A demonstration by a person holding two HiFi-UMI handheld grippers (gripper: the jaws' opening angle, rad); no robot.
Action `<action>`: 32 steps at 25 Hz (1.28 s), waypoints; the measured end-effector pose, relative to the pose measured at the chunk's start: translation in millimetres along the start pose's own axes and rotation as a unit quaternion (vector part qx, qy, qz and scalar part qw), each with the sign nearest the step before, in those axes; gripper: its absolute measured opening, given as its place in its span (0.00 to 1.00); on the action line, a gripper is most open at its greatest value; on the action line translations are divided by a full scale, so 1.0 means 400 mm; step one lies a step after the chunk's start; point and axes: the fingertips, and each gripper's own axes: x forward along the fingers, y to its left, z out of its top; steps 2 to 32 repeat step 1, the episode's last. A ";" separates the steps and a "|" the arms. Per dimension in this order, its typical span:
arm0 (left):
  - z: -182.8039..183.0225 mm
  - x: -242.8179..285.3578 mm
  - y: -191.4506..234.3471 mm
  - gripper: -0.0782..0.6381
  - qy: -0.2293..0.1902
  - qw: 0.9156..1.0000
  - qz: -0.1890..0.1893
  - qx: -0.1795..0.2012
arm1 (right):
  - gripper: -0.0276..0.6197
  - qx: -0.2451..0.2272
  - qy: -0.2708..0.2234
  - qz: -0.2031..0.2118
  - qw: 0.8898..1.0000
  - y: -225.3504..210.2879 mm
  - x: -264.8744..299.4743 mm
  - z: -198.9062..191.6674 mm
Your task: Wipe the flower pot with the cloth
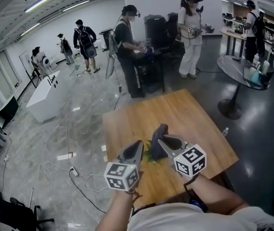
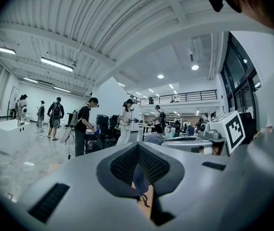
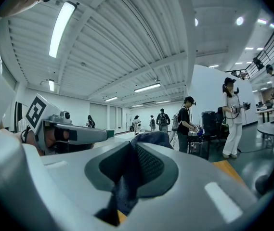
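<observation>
**Head view.** I have both grippers low over the wooden table [image 1: 194, 114], toward its 6 o'clock edge. A small patch of green [image 1: 150, 156] shows between them. I take it for the plant in the flower pot, but the pot itself is hidden under the grippers. The left gripper [image 1: 138, 146] sits at the green's 9 o'clock and the right gripper [image 1: 160, 141] at its 3 o'clock. The dark blue-grey cloth [image 1: 162, 130] stands up from the right jaws at about 1 o'clock of the green.

**Left gripper view.** My left jaws are drawn together at the tips, with only a slit between the pads. A thin blue-grey strip with a loose thread lies in that slit, and bare wood shows below it. I judge the strip to be an edge of the cloth, so this gripper seems to pinch it lightly. No pot shows here.

**Right gripper view.** My right jaws are clamped on a thick fold of the cloth, which bulges over the tips at 12 o'clock. The pot does not show here either.

**Progress.** The cloth is in hand and close to the plant. I see no cloth against any pot surface, so I judge the wiping is not yet begun, or at most barely begun.

**Writing.** I can read no brand or label. Each marker cube [image 1: 190, 160] carries only black-and-white square patterns.
</observation>
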 end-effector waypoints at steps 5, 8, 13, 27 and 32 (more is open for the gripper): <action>0.001 0.004 -0.002 0.12 0.000 1.000 0.000 0.000 | 0.11 0.001 0.000 0.000 1.000 -0.005 -0.002 0.000; 0.001 0.004 -0.002 0.12 0.000 1.000 0.000 0.000 | 0.11 0.001 0.000 0.000 1.000 -0.005 -0.002 0.000; 0.001 0.004 -0.002 0.12 0.000 1.000 0.000 0.000 | 0.11 0.001 0.000 0.000 1.000 -0.005 -0.002 0.000; 0.001 0.004 -0.002 0.12 0.000 1.000 0.000 0.000 | 0.11 0.001 0.000 0.000 1.000 -0.005 -0.002 0.000; 0.001 0.004 -0.002 0.12 0.000 1.000 0.000 0.000 | 0.11 0.001 0.000 0.000 1.000 -0.005 -0.002 0.000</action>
